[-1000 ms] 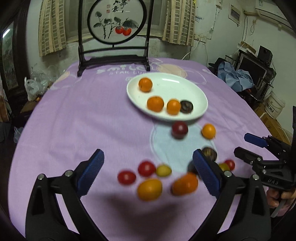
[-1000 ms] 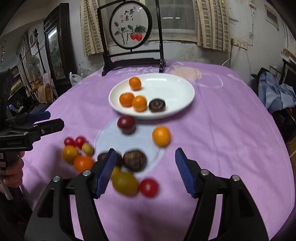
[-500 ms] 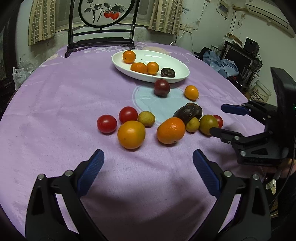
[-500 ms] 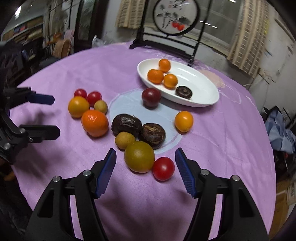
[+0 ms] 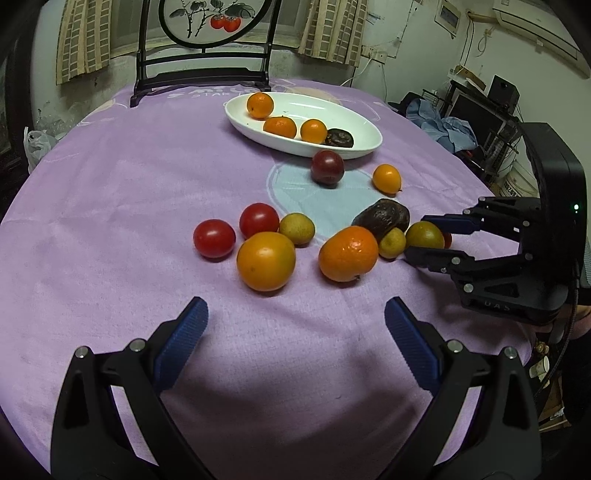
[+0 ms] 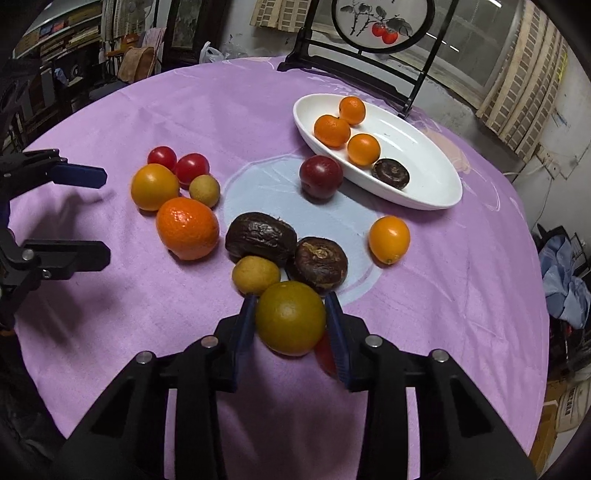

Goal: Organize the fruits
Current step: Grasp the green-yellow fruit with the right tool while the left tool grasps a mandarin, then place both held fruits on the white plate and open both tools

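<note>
My right gripper (image 6: 291, 314) is shut on a greenish-yellow orange (image 6: 290, 317) low over the purple tablecloth; it also shows in the left wrist view (image 5: 424, 235). A red tomato (image 6: 325, 352) lies half hidden behind it. My left gripper (image 5: 293, 325) is open and empty, short of a big orange (image 5: 266, 261) and a mandarin (image 5: 349, 253). Two red tomatoes (image 5: 236, 229), small yellow fruits (image 5: 296, 229), dark passion fruits (image 6: 260, 238), a plum (image 6: 320, 176) and a kumquat (image 6: 389, 233) lie loose. The white oval dish (image 6: 424, 162) holds three oranges and a dark fruit.
A black stand with a round painted screen (image 5: 201, 22) stands at the table's far edge behind the dish. The table drops off on all sides; clutter and a blue cloth (image 5: 448, 129) lie beyond the right edge.
My right gripper has moved forward and closed on the greenish-yellow orange. My left gripper has drawn slightly closer to the loose fruit and stays open.
</note>
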{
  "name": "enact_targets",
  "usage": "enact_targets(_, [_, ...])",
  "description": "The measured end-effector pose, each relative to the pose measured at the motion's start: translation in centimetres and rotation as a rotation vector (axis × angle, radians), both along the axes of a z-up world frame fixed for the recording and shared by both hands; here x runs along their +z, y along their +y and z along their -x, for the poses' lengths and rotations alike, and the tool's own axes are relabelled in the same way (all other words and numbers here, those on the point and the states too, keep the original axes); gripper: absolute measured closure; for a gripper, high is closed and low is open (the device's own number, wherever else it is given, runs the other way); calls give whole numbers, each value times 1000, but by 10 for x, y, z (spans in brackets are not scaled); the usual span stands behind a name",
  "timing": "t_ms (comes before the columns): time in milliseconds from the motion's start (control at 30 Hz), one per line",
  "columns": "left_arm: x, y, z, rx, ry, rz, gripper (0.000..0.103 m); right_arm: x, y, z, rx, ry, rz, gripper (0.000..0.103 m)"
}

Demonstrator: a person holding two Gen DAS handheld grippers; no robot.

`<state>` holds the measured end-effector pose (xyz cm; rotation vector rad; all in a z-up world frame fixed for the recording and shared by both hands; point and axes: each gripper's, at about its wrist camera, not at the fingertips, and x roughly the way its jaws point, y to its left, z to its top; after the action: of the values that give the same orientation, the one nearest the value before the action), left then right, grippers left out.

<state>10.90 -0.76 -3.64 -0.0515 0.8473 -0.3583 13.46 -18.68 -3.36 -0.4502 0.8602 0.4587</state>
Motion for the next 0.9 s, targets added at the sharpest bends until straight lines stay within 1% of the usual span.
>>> enact_targets(100, [5, -9, 0, -38, -20, -11, 7, 6, -12, 5, -46, 6, -75, 65])
enact_targets(167, [10, -19, 0, -71, -40, -26, 13, 10, -21, 8, -80, 16, -131, 65])
enact_targets(233, [14, -30, -3, -113, -55, -41, 25, 18, -32, 15, -119, 6, -175, 65])
enact_targets(267, [15, -34, -5, -125, -57, -47, 28, 21, -35, 19, -129, -2, -189, 65])
enact_targets(333, [12, -44, -12, -145, -52, -78, 40, 27, -42, 27, -140, -12, -216, 65])
enact_targets(433, [7, -49, -21, -158, -29, -101, 50, 34, -46, 36, -145, -25, -230, 65])
enact_targets(533, [2, -52, -28, -159, -3, -115, 55, 37, -49, 42, -145, -33, -244, 65])
enact_targets(667, [-3, -56, -33, -166, 15, -135, 58, 38, -51, 44, -146, -38, -260, 65])
enact_targets(767, [-5, -57, -36, -159, 21, -147, 61, 37, -54, 44, -149, -37, -267, 65])
enact_targets(900, [-5, -56, -38, -157, 26, -141, 62, 35, -56, 43, -158, -32, -271, 65])
